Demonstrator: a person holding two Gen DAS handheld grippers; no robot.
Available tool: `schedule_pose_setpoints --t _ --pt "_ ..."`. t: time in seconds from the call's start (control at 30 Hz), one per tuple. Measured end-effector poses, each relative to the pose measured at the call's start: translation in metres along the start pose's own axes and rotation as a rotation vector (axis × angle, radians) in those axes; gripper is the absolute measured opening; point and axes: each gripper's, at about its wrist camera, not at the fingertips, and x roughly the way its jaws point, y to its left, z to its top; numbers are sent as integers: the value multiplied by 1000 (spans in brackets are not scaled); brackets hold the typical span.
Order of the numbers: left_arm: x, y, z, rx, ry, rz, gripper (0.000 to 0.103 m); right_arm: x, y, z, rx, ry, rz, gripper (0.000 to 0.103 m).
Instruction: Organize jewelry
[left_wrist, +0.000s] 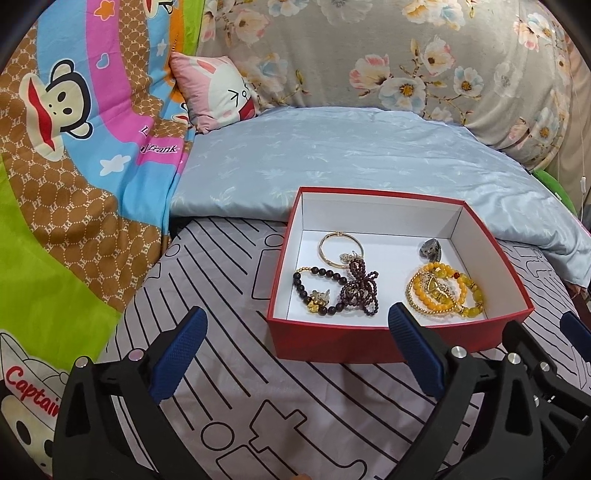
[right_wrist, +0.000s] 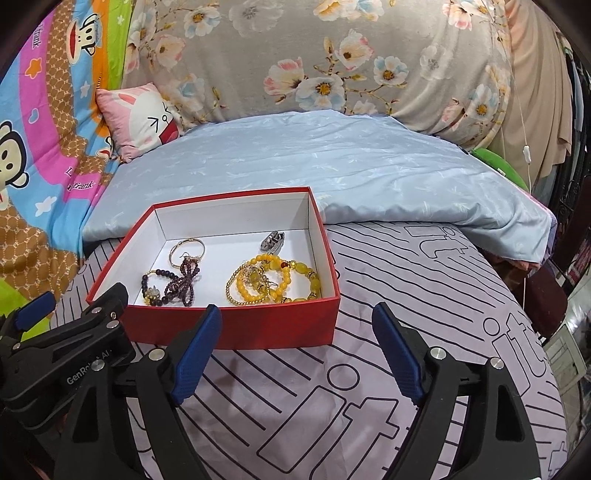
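Observation:
A red box (left_wrist: 332, 341) with a white inside sits on the bed sheet; it also shows in the right wrist view (right_wrist: 258, 328). Inside lie a gold bangle (left_wrist: 341, 247), dark purple bead strands (left_wrist: 356, 291), yellow bead bracelets (left_wrist: 443, 293) and a small grey piece (left_wrist: 430, 249). The same yellow bracelets (right_wrist: 273, 282) and purple beads (right_wrist: 181, 282) show in the right wrist view. My left gripper (left_wrist: 297, 334) is open and empty, just in front of the box. My right gripper (right_wrist: 297, 326) is open and empty, at the box's near right corner.
A pale blue folded quilt (left_wrist: 351, 162) lies behind the box. A cartoon blanket (left_wrist: 74, 166) rises on the left, with a pink pillow (left_wrist: 218, 88) and a floral duvet (left_wrist: 406, 55) behind. The striped sheet (right_wrist: 424, 277) extends right of the box.

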Motion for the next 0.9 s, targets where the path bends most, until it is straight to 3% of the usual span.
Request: schedule_pose_setpoints --t 0.9 --pt "-8 -1 0 8 4 -2 96 -8 -4 -3 24 -2 10 83"
